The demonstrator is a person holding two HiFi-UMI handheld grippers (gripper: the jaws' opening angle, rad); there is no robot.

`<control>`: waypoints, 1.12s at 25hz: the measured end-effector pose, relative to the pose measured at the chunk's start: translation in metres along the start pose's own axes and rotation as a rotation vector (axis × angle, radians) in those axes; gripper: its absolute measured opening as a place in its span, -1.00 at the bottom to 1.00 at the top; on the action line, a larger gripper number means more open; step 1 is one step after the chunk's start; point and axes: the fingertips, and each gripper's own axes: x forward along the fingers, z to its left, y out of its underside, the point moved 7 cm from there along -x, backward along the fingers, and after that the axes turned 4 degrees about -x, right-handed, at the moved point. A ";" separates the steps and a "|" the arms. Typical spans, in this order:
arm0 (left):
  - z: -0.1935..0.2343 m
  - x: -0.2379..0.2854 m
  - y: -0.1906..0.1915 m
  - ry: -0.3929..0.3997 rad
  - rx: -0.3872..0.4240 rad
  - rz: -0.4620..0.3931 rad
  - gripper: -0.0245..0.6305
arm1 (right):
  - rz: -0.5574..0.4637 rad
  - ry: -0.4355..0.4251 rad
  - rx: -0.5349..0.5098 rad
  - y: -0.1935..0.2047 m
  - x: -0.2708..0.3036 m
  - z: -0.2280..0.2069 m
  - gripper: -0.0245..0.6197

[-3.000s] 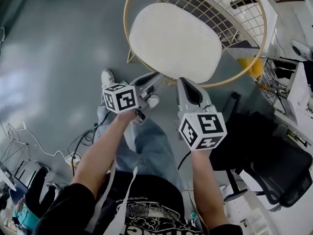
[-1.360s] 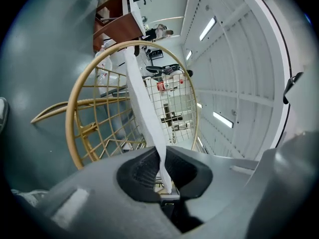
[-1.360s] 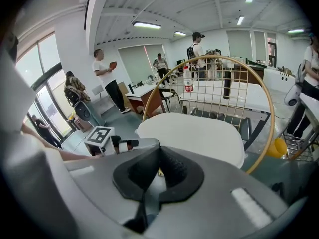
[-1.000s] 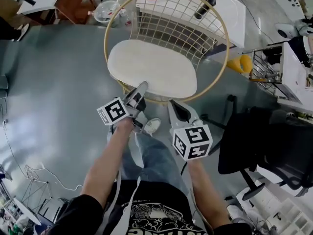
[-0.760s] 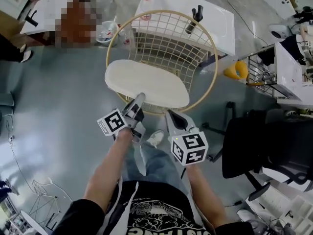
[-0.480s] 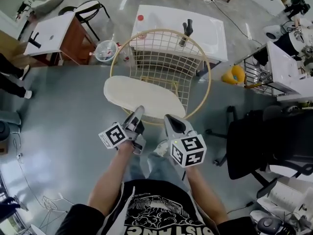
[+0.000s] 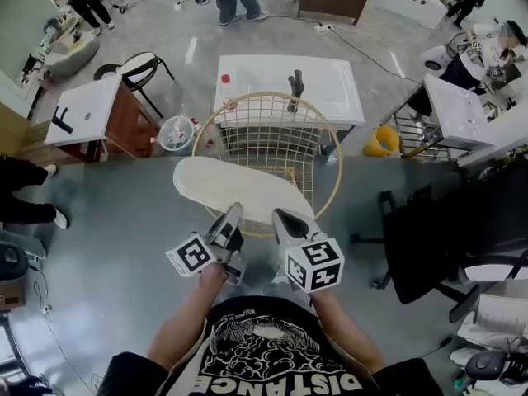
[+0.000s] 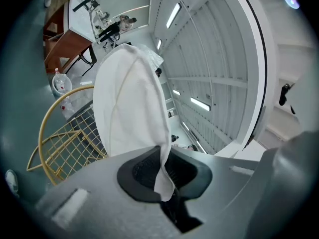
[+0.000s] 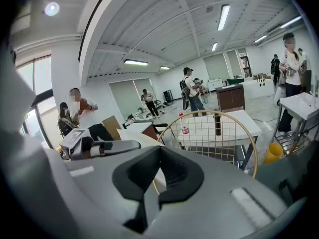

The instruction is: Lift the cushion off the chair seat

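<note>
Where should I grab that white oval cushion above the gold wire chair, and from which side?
Pinch the white oval cushion by its thin near rim, coming from the open front: the back of the gold wire chair fences the far side.

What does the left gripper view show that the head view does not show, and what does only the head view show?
Only the left gripper view: the thin edge of the white cushion pinched between the closed jaws of the left gripper, and the ceiling lights overhead.
Only the head view: the right gripper at the same near edge of the cushion, the person's forearms, the white table behind the chair, and a black office chair at the right.
Both: the cushion and the gold wire chair.
</note>
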 end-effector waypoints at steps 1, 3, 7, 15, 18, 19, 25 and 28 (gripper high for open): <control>-0.006 0.000 -0.004 0.009 0.007 0.002 -0.85 | -0.014 0.006 -0.008 -0.005 -0.001 0.003 -0.92; -0.019 0.001 -0.010 0.032 0.019 0.014 -0.85 | -0.042 0.026 -0.022 -0.015 -0.002 0.006 -0.92; -0.045 0.005 -0.019 0.108 0.055 0.022 -0.85 | -0.094 0.061 -0.045 -0.035 -0.006 0.011 -0.92; -0.053 0.009 -0.027 0.138 0.063 0.024 -0.84 | -0.139 0.099 -0.067 -0.046 -0.005 0.017 -0.92; -0.052 0.009 -0.029 0.146 0.065 0.021 -0.84 | -0.133 0.104 -0.068 -0.046 -0.004 0.019 -0.92; -0.052 0.009 -0.030 0.142 0.066 0.019 -0.84 | -0.131 0.103 -0.069 -0.046 -0.003 0.020 -0.92; -0.052 0.003 -0.032 0.131 0.052 0.007 -0.84 | -0.127 0.092 -0.080 -0.047 -0.001 0.025 -0.92; -0.051 0.002 -0.031 0.128 0.047 0.005 -0.84 | -0.126 0.091 -0.080 -0.046 -0.001 0.026 -0.92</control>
